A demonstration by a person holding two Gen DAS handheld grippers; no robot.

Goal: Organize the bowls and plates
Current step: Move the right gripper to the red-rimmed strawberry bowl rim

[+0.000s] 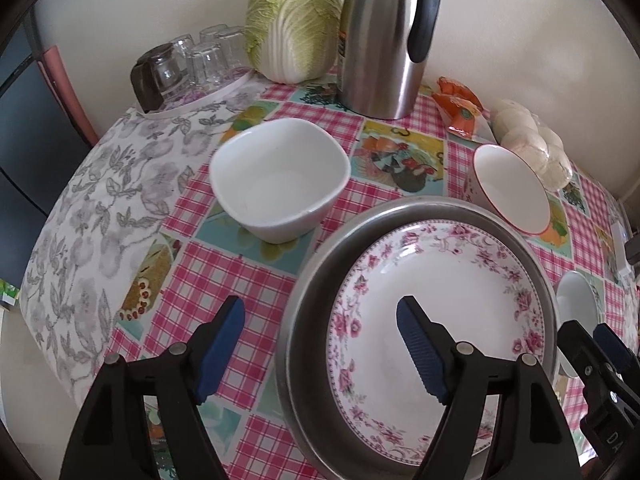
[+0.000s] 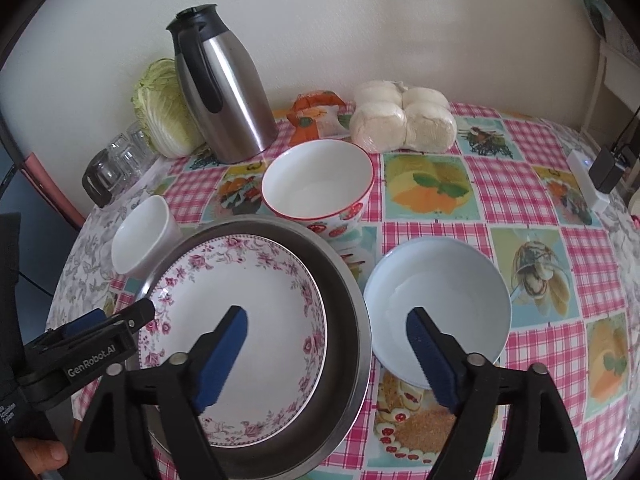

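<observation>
Glossy floral ceramic plate (image 1: 436, 320) in a dull metal pan (image 1: 320, 292), on shiny plastic tablecloth (image 1: 224, 272)

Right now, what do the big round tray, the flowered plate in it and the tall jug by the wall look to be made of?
Round grey tray: brushed metal, dull sheen, probably steel. Pink-flowered white plate: glazed ceramic, glossy with printed rim. Tall silver jug: stainless steel with reflections; its handle looks like black plastic.

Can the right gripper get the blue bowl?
Probably yes. The right gripper is open, the blue bowl sits just ahead under one finger, and nothing lies between them.
</observation>
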